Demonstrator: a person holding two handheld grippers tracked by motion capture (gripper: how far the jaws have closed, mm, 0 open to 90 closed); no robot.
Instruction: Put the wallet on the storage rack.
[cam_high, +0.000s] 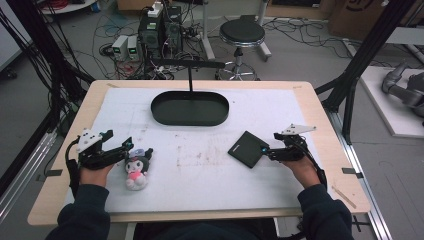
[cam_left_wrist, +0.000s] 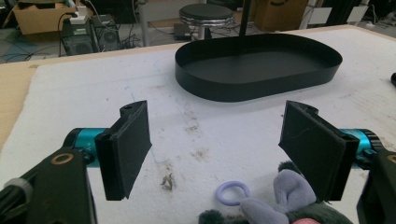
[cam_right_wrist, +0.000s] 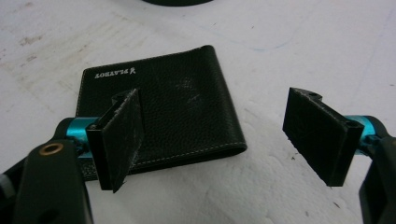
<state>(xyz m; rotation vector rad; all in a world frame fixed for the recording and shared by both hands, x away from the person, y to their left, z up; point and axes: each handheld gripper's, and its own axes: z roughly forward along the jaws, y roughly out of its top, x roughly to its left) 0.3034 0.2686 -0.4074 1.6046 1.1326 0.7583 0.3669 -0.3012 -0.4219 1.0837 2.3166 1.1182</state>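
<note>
Two things lie on the white mat (cam_high: 200, 170) covering the table, with a black oval tray (cam_high: 190, 108) at upper centre of the high view. A black wallet (cam_high: 248, 148) lies flat at centre right, and a small plush doll (cam_high: 137, 165) lies at lower left.

Both hands look to be in the approach step. The right gripper (cam_high: 268, 151) sits at the wallet's right corner, its jaws apart and pressing on nothing. The left gripper (cam_high: 129, 145) hovers at the doll's head, jaws likewise apart. Next, each probably needs to settle its jaws around its thing before closing.

From the right gripper view, the wallet (cam_right_wrist: 163, 107) shows stitching and gold lettering, and one jaw overlaps its near edge. From the left gripper view, the doll's (cam_left_wrist: 280, 205) grey ear and a lilac ring (cam_left_wrist: 232, 192) appear low between the jaws.
</note>
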